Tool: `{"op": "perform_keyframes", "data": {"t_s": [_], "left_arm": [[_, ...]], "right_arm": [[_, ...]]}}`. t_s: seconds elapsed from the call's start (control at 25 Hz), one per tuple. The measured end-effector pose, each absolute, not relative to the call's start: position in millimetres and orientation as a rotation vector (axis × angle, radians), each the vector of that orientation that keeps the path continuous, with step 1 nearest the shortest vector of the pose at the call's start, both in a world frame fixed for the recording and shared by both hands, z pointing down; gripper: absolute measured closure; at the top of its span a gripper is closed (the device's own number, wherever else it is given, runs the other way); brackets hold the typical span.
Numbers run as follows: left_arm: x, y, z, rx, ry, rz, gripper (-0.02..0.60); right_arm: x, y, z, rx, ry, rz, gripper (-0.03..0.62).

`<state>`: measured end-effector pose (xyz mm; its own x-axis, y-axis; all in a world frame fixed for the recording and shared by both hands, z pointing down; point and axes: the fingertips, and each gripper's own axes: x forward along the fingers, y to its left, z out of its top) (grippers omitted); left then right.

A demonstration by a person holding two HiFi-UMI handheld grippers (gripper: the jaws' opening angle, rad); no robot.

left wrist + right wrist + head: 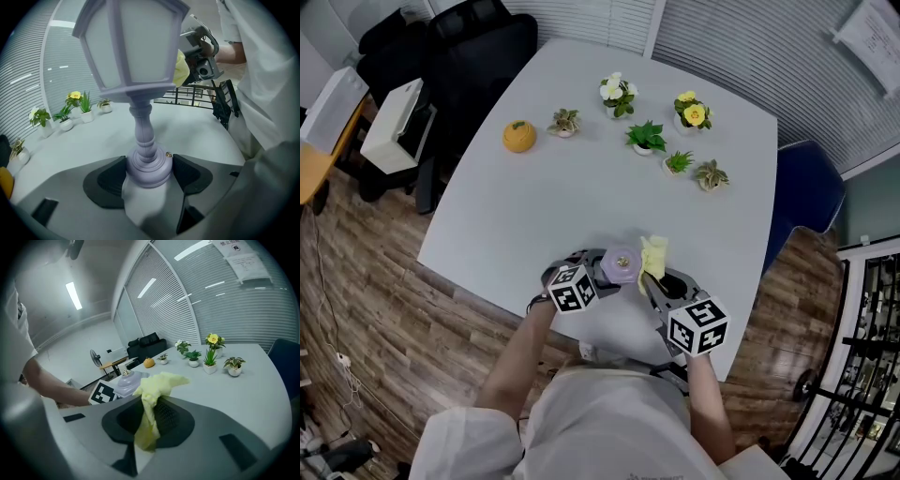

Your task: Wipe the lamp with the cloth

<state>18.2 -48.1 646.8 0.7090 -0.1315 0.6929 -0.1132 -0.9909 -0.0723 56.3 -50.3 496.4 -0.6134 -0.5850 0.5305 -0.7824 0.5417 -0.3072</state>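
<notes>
2 grippers meet near the front edge of the white table (534, 197). The left gripper (149, 172) clamps the round base of the upright lilac lamp (136, 56). The right gripper (149, 420) pinches the yellow cloth (157, 383), whose free end touches the lamp shade's right side.
</notes>
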Motion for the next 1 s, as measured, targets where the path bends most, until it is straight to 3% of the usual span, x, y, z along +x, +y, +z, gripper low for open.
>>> {"op": "perform_keyframes", "data": {"t_s": [1.0], "left_arm": [[18,-46,646,-2.882,0.211,-1.177,0.258]], "right_arm": [[24,-15,518,0.907,-2.399,0.725,0.534]]}}
